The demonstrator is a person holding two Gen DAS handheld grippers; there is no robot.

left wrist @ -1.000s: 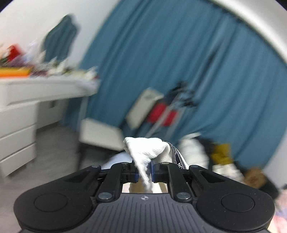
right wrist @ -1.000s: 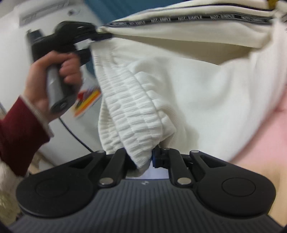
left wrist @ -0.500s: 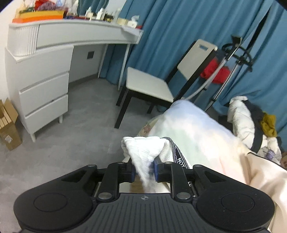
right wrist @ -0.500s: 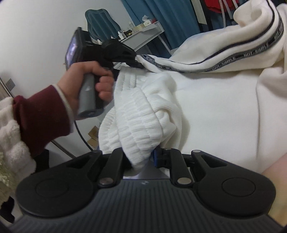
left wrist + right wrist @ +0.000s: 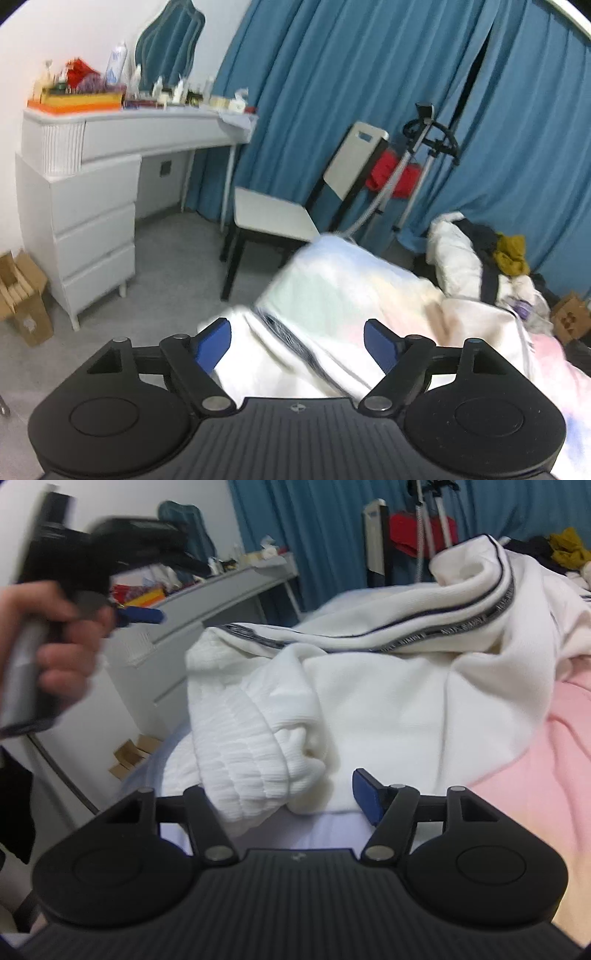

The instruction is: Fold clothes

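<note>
A white garment (image 5: pixel 376 701) with a ribbed waistband (image 5: pixel 240 746) and a dark lettered side stripe (image 5: pixel 461 624) lies on the bed. My right gripper (image 5: pixel 295 797) is open just above the waistband, which bulges between its blue pads (image 5: pixel 364 794). My left gripper (image 5: pixel 297 343) is open over the same garment (image 5: pixel 317 332), its stripe (image 5: pixel 291 339) running between the pads (image 5: pixel 212 343). In the right wrist view the left gripper (image 5: pixel 136 614) is blurred, held in a hand at the upper left, apart from the cloth.
A pink sheet (image 5: pixel 546 775) covers the bed. A white dresser (image 5: pixel 92 195) with clutter, a white chair (image 5: pixel 280 218), a garment steamer stand (image 5: pixel 424 147) and blue curtains (image 5: pixel 369 92) stand beyond. A clothes pile (image 5: pixel 480 258) lies at the right. Cardboard boxes (image 5: pixel 22 299) sit on the floor.
Both grippers have opened and let go of the white waistband. The garment has dropped onto the bed. The left gripper has pulled back from the cloth.
</note>
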